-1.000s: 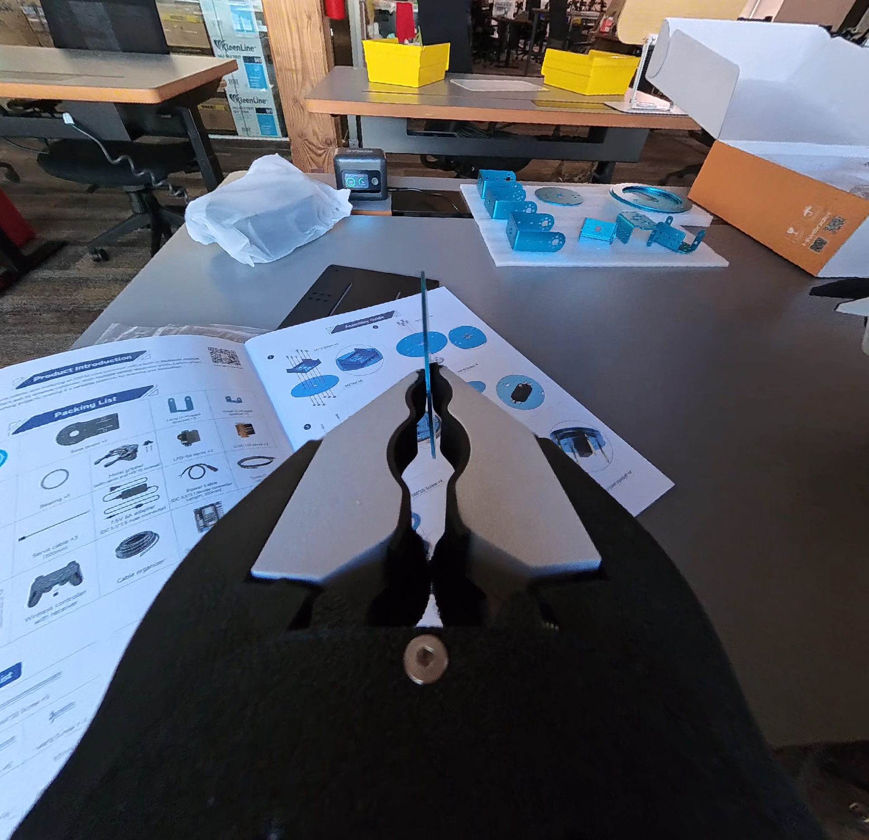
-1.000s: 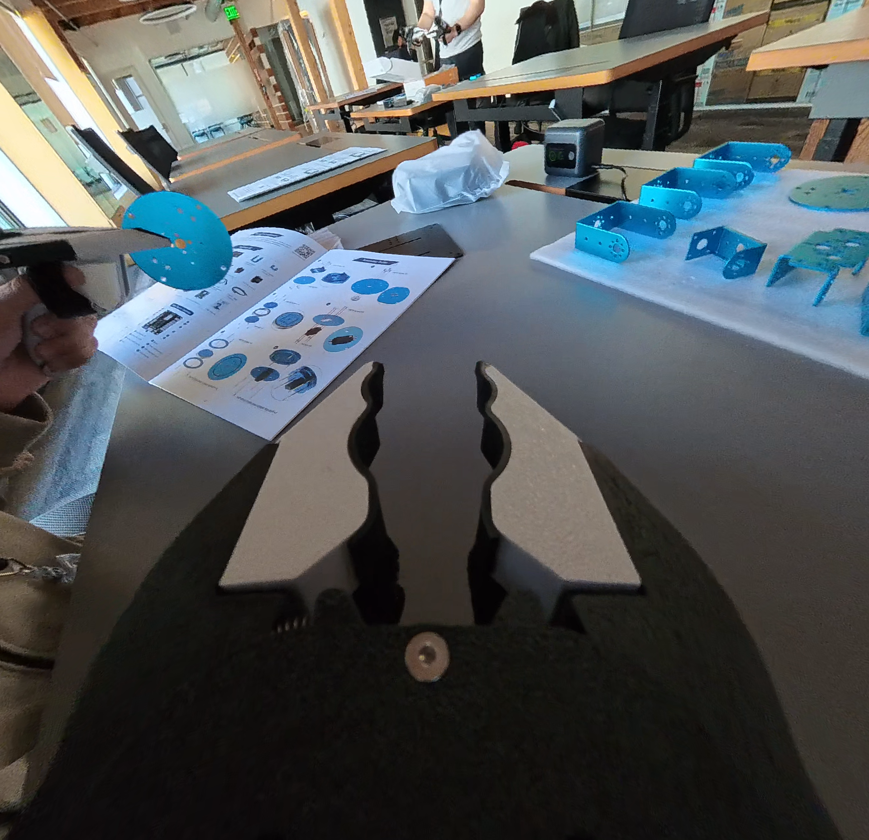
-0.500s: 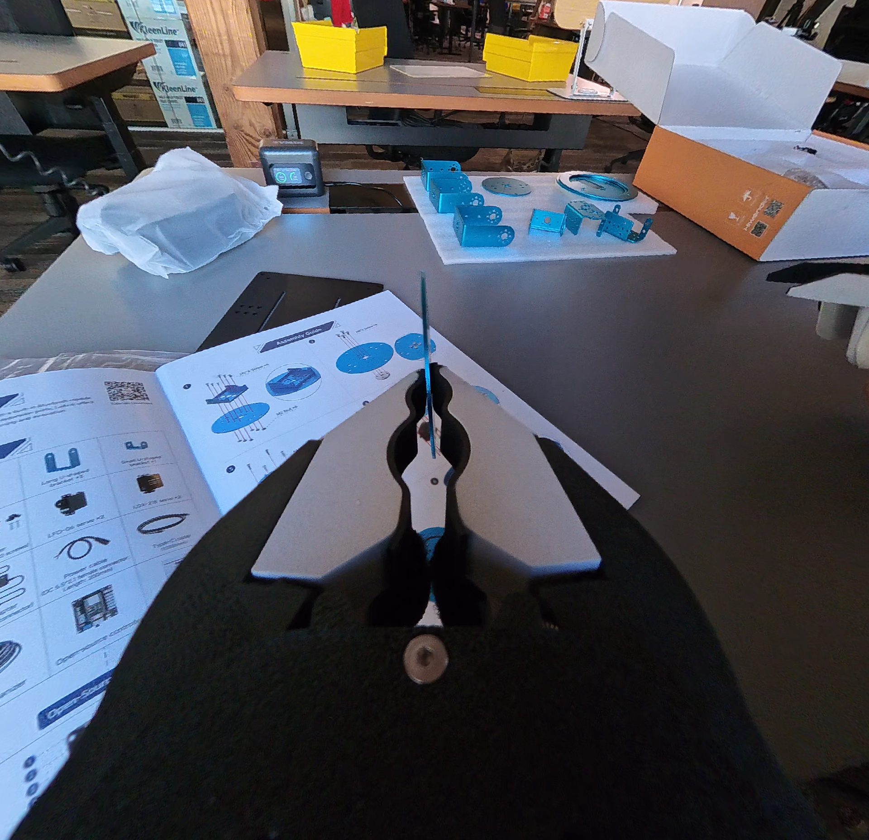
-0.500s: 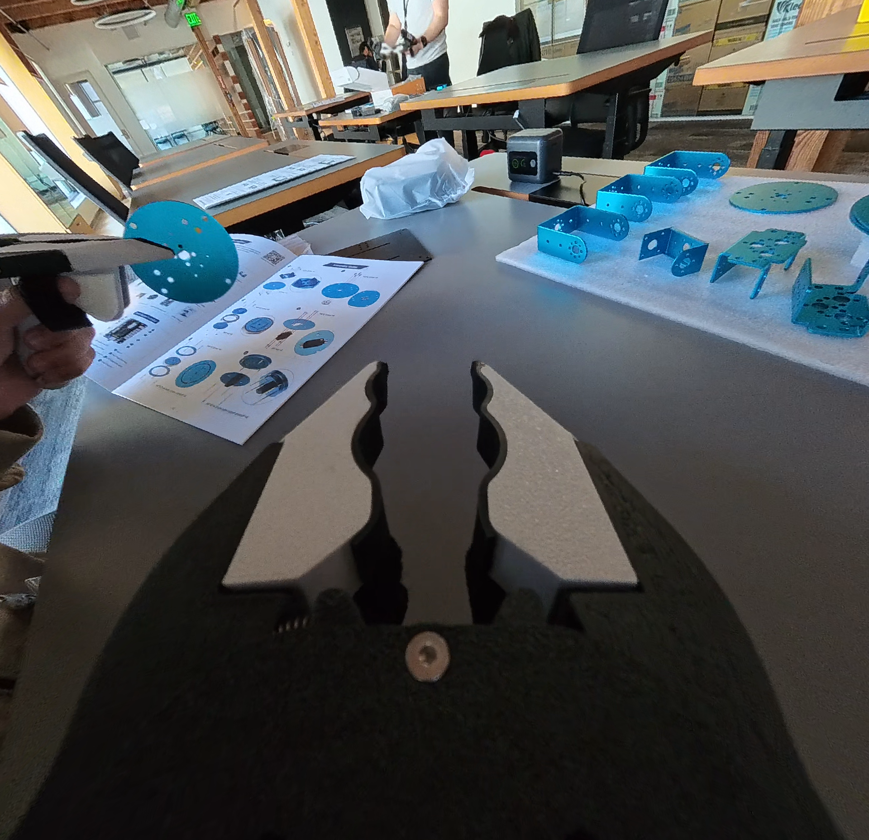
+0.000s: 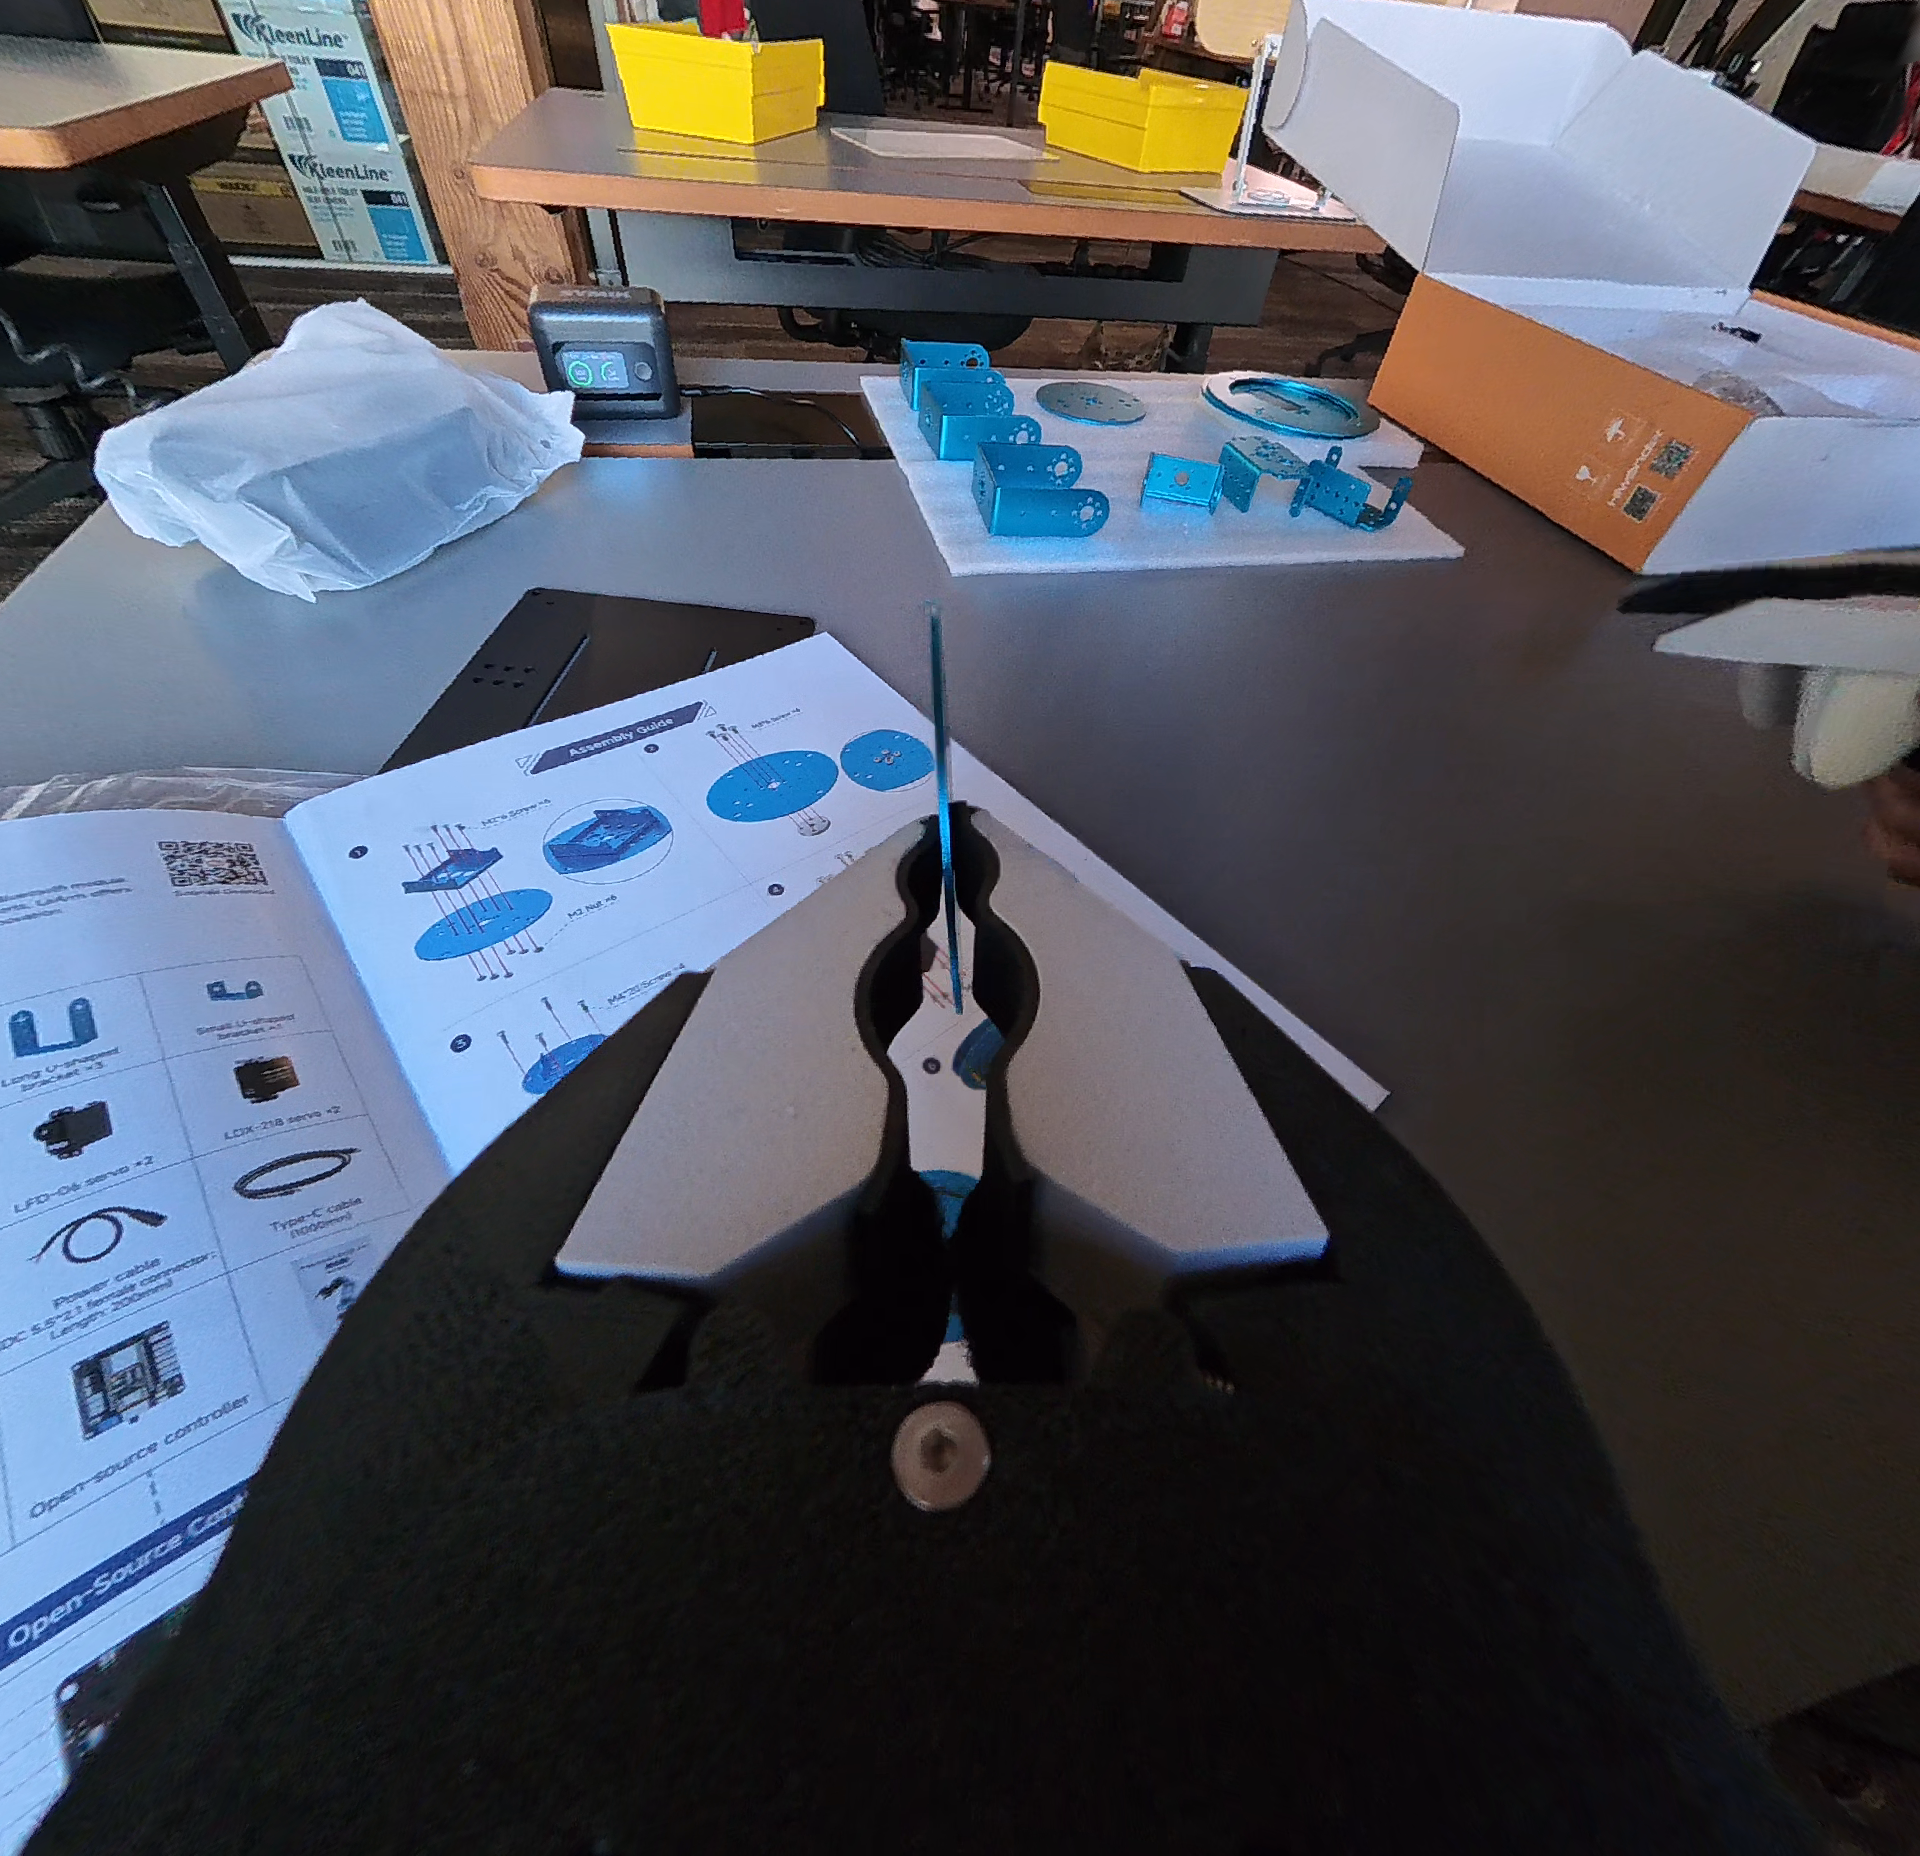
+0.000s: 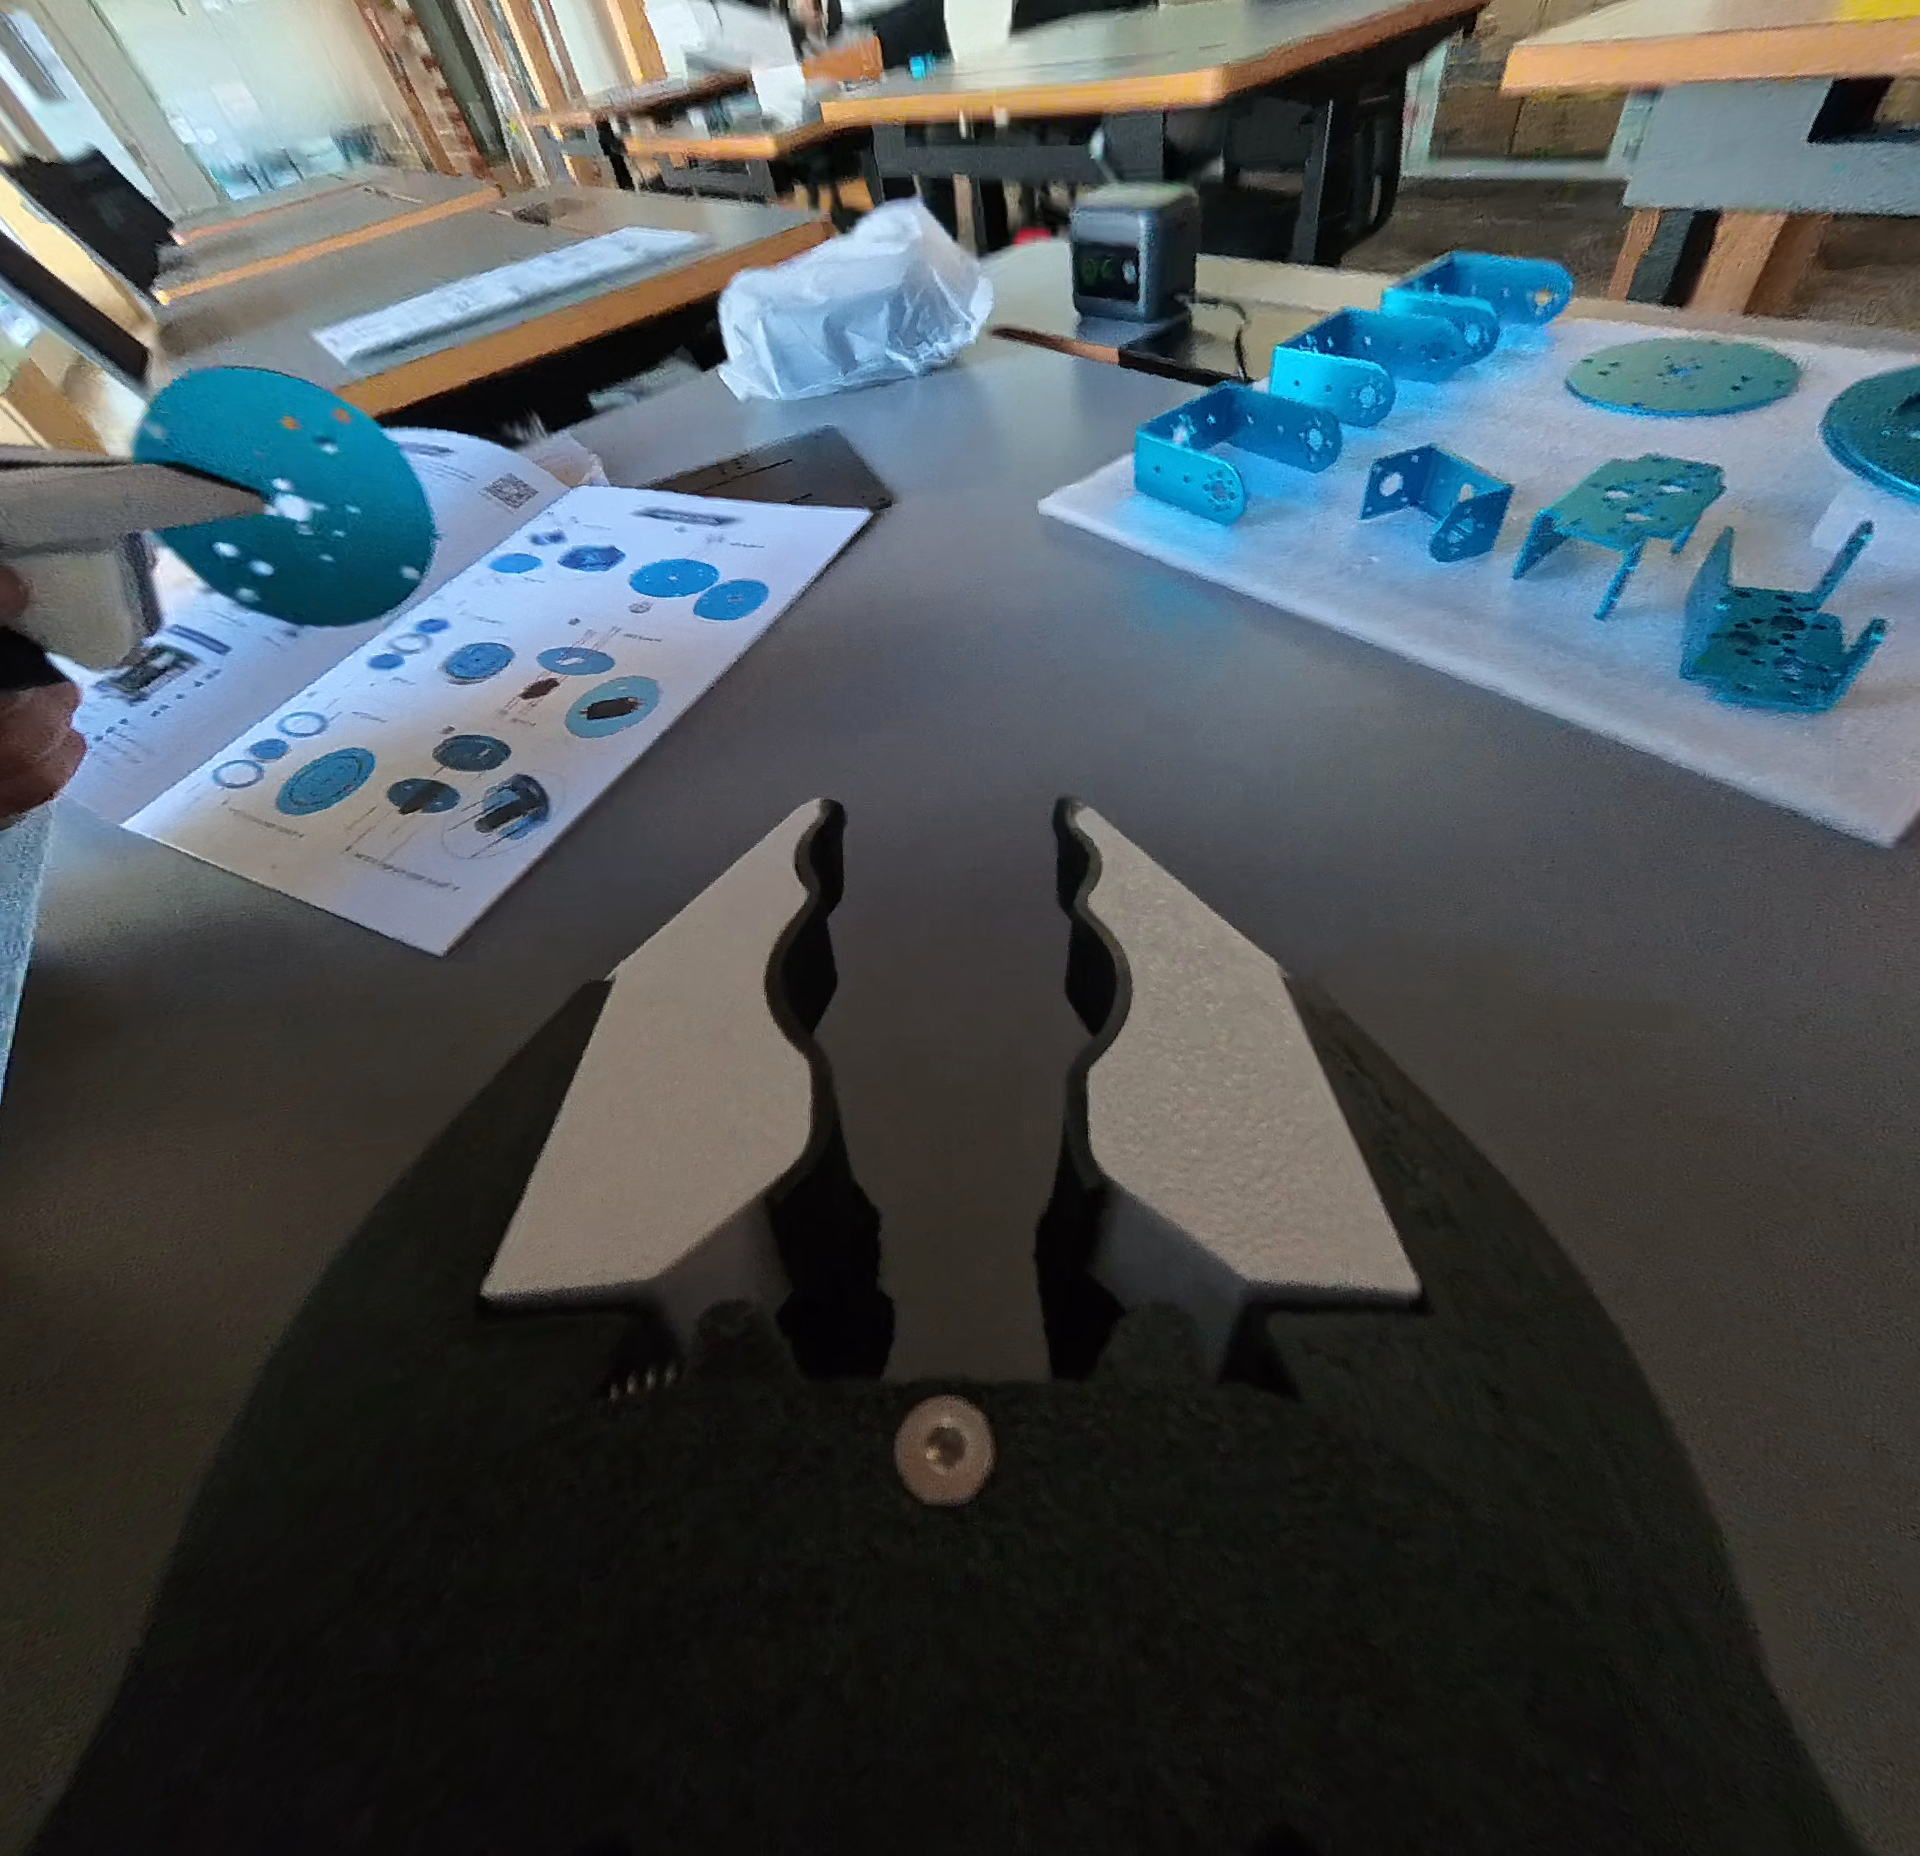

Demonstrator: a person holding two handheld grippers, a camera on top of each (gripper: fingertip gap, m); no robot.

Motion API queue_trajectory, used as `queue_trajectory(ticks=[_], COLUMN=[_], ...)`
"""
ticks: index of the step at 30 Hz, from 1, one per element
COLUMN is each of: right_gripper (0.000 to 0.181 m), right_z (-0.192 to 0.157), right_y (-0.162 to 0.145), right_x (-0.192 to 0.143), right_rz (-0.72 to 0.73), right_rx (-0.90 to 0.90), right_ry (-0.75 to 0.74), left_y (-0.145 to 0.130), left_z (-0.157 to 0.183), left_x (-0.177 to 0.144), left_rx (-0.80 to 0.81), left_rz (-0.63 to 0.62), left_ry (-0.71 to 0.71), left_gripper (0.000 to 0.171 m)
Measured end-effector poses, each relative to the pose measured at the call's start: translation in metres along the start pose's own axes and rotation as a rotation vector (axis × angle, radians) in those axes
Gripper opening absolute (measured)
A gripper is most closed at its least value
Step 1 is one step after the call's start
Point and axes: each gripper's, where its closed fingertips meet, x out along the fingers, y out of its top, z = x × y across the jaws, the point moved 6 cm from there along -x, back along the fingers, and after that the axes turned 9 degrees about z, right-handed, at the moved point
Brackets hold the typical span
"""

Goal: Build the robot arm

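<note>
While the left gripper (image 5: 948, 835) hangs above the open manual (image 5: 436, 985), its fingers are pinched on a thin blue disc (image 5: 943, 798), held edge-on and upright so it sticks out past the tips; the right wrist view shows the same blue disc (image 6: 286, 497) face-on, round, with small holes, clear of the page below. Beyond the left fingers, well apart: white foam sheet (image 5: 1174, 539) carrying blue brackets (image 5: 1023, 481) and two flat round plates. Ahead-left of the tips: black perforated plate (image 5: 592, 653) partly under the manual, then a crumpled white plastic bag (image 5: 332, 456) and a small dark device with a lit screen (image 5: 597, 367). Ahead-right: open orange-and-white box (image 5: 1621, 435). Right gripper (image 6: 945, 830) has its fingers spread with only bare grey table (image 6: 935, 684) between them, touching nothing. Foam sheet with brackets sits ahead-right of its tips; manual and left gripper ahead-left, near but apart. Right wrist view is slightly motion-blurred.
</note>
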Motion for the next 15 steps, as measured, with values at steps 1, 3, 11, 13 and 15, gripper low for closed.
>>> queue_trajectory(ticks=[1, 3, 11, 13, 15], right_gripper=[0.050, 0.056, 0.066, 0.064, 0.066], right_z=[0.008, 0.029, 0.191, 0.233, 0.255], right_y=[0.005, 0.024, 0.114, 0.111, 0.097], right_x=[0.003, 0.009, 0.101, 0.133, 0.158], right_rz=[-0.043, -0.143, -0.422, -0.530, -0.649], right_rx=[-0.005, -0.058, -0.171, -0.165, -0.180], right_ry=[-0.005, -0.049, -0.343, -0.355, -0.322], left_y=[0.001, 0.002, 0.006, 0.008, 0.009], left_z=[0.001, 0.004, 0.010, 0.009, 0.005], left_x=[0.000, 0.000, -0.001, -0.006, -0.012], left_rx=[-0.003, 0.001, 0.000, 0.006, 0.007], left_rz=[0.002, 0.008, 0.039, 0.049, 0.059], left_ry=[-0.009, -0.026, -0.090, -0.086, -0.073], left_gripper=[0.000, 0.000, 0.000, 0.000, 0.000])
